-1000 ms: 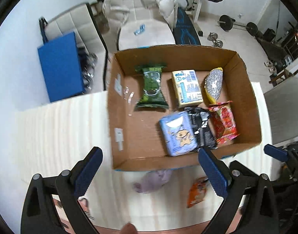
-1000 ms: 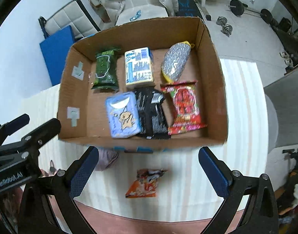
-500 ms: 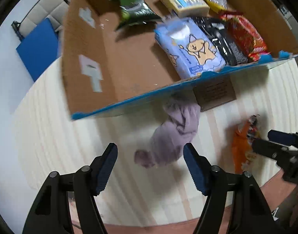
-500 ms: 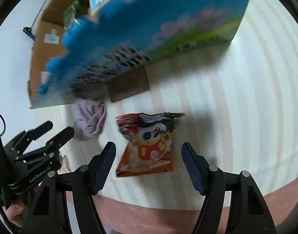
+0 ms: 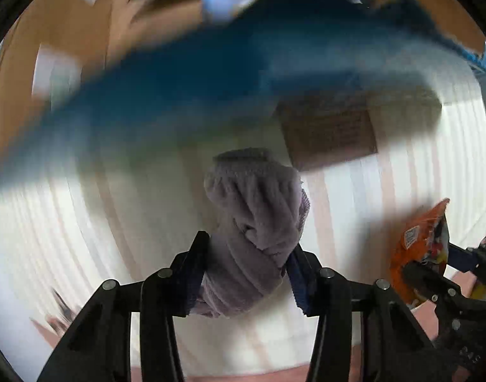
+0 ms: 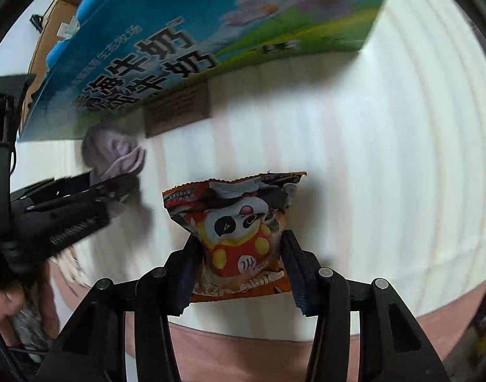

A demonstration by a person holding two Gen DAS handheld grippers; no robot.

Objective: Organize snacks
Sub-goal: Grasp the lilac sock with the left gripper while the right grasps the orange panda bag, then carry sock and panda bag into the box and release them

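Note:
A lilac fuzzy bundle [image 5: 259,222] lies on the pale striped table, and my left gripper [image 5: 246,273] is closing on its near end, both pads pressing into it. An orange snack bag [image 6: 239,232] with a cartoon panda lies flat in the right wrist view; my right gripper [image 6: 239,270] is closing on its lower half, pads squeezing its sides. The cardboard box [image 6: 211,28] with a blue printed wall stands just behind both. The left wrist view also catches the orange snack bag [image 5: 415,248] at far right.
A brown label [image 6: 177,108] sits at the foot of the box wall. The table's front edge [image 6: 275,334] borders a pinkish floor just below the grippers. A hand [image 6: 7,299] holds the left tool at the lower left.
Both grippers dropped from above the box to the table in front of it. Their jaws narrowed from wide to pinching, the left on the lilac bundle, the right on the orange bag.

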